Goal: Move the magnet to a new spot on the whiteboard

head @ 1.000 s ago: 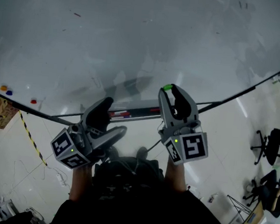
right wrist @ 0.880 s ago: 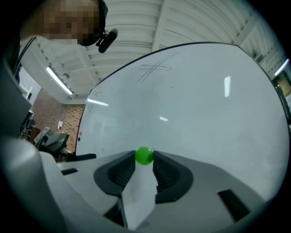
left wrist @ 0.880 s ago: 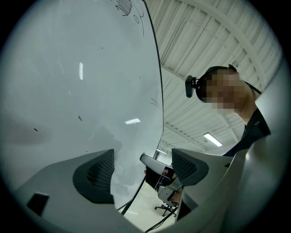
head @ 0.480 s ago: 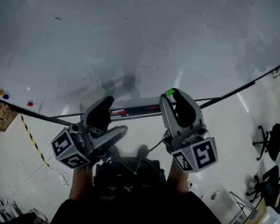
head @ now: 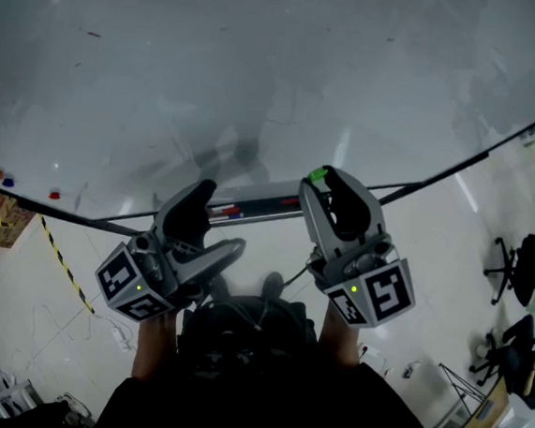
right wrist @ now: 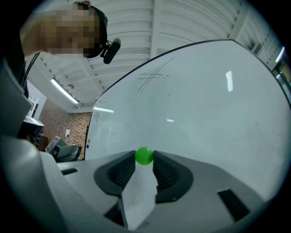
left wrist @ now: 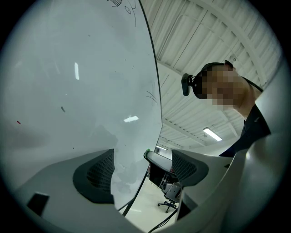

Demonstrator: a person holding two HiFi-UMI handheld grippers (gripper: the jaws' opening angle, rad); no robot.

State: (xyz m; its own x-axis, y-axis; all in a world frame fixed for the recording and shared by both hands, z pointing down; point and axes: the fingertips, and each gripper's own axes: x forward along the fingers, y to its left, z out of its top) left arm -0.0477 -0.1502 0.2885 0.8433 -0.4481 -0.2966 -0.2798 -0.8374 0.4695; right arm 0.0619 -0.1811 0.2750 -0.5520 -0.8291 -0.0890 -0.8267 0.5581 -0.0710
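Note:
A small green round magnet [right wrist: 144, 155] sits pinched between the tips of my right gripper [right wrist: 144, 160], which is shut on it. In the head view the magnet [head: 319, 174] shows at the tip of the right gripper [head: 321, 180], near the lower edge of the large whiteboard [head: 263, 67]. Whether it touches the board I cannot tell. My left gripper [head: 212, 226] hangs lower left, open. In the left gripper view nothing lies between its jaws [left wrist: 143, 170], with the whiteboard [left wrist: 68, 91] on the left.
A marker tray [head: 249, 208] with red and dark pens runs along the board's lower edge. Small coloured magnets [head: 3, 176] stick to the board at far left. Yellow-black tape [head: 56, 259] marks the floor, and office chairs [head: 526, 271] stand at right.
The right gripper has drawn slightly back and right with the green magnet still in its tips. The left gripper has barely moved.

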